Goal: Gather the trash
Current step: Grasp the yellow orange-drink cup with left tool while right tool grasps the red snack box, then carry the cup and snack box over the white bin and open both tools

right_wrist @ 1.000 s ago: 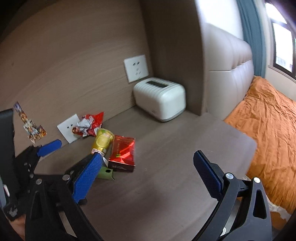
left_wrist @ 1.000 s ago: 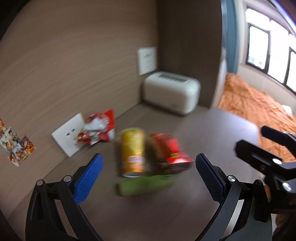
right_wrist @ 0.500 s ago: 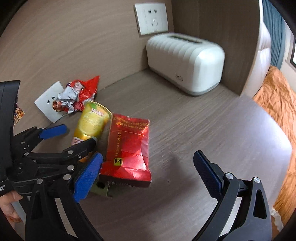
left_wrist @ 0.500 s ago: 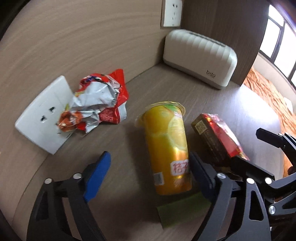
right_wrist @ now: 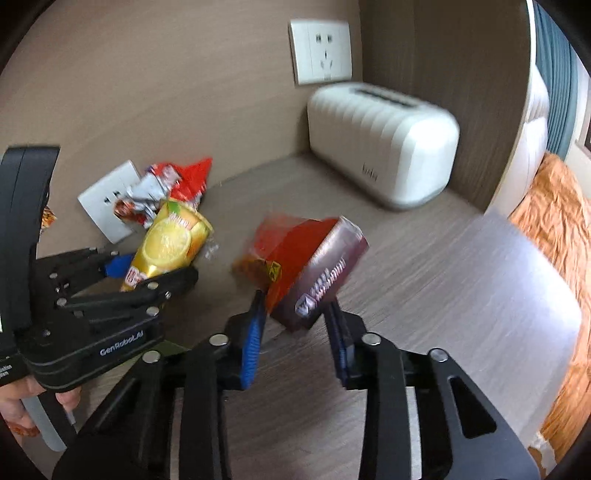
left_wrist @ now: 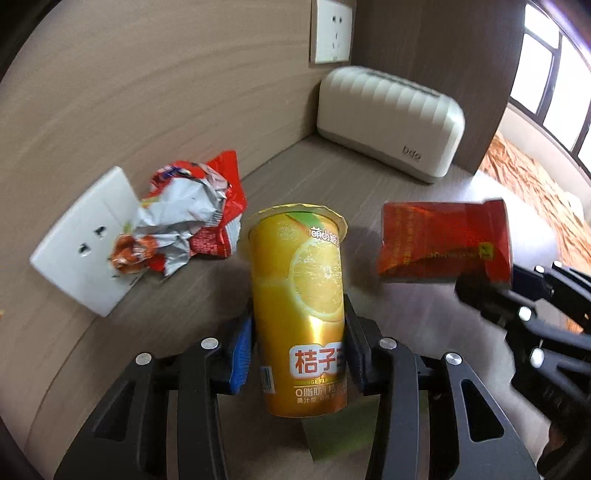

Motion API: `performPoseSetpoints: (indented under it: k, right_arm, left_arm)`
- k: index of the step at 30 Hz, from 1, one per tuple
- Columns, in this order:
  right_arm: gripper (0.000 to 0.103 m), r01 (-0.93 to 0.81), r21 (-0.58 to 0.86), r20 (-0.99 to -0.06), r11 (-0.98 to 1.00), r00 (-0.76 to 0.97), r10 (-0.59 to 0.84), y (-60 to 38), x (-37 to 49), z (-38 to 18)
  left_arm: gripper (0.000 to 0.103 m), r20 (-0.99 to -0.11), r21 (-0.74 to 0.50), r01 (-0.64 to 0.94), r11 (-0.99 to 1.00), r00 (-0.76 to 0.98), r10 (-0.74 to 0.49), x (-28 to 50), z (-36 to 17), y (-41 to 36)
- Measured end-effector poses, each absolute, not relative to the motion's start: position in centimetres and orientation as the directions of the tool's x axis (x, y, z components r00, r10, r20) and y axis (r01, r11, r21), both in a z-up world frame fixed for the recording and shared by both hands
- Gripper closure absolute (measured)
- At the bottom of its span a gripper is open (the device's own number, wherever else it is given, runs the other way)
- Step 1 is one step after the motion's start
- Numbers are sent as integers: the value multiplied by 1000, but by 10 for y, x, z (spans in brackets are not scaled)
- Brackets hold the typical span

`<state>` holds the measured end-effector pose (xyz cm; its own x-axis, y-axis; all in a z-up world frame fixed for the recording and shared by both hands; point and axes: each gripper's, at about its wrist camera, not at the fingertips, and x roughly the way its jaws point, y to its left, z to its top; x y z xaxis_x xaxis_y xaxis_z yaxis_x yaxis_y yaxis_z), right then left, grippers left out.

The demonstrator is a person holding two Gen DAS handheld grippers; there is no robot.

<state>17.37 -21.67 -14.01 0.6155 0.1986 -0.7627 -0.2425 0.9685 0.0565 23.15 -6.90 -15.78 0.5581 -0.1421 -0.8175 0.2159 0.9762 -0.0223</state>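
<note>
A yellow orange-drink cup (left_wrist: 299, 295) sits lengthwise between the blue pads of my left gripper (left_wrist: 297, 332). The jaws are closing and the pads press on both of its sides. The right wrist view shows the same cup (right_wrist: 170, 243) in that gripper, tilted off the tabletop. My right gripper (right_wrist: 295, 325) is closing on a red snack box (right_wrist: 314, 273), which is pinched at its lower end and tipped upward. In the left wrist view the red box (left_wrist: 443, 236) hangs above the table at the right. A crumpled red-and-silver wrapper (left_wrist: 192, 221) lies against the wall.
A white ribbed appliance (left_wrist: 388, 122) stands in the back corner under a wall socket (left_wrist: 330, 29). A loose white socket plate (left_wrist: 81, 251) leans on the wall behind the wrapper. Something green (left_wrist: 340, 432) lies under the cup. An orange bed (right_wrist: 554, 258) lies beyond the table's right edge.
Both grippers came down to the table and closed from wide open, the left on the yellow cup, the right on the red box. The box has left the table and tipped up.
</note>
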Motion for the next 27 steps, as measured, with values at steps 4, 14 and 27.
performPoseSetpoints:
  k: [4,14,27]
  right_arm:
    - [81,-252,74,-745,965,629,221,-224,165,-127]
    - [83,-218,113,-685,969,690,235,-253,131,-84]
    - [83,-4,34,-637,999,770,24,-352,22,-44]
  left_arm:
    - [61,-805,-33,217,976,573,-155,217,-145,-70]
    - [61,-764,-17,263,965,619,-182,186,-105,-85]
    - [61,-743,-24,541,841,553,-377,99,-80,-203]
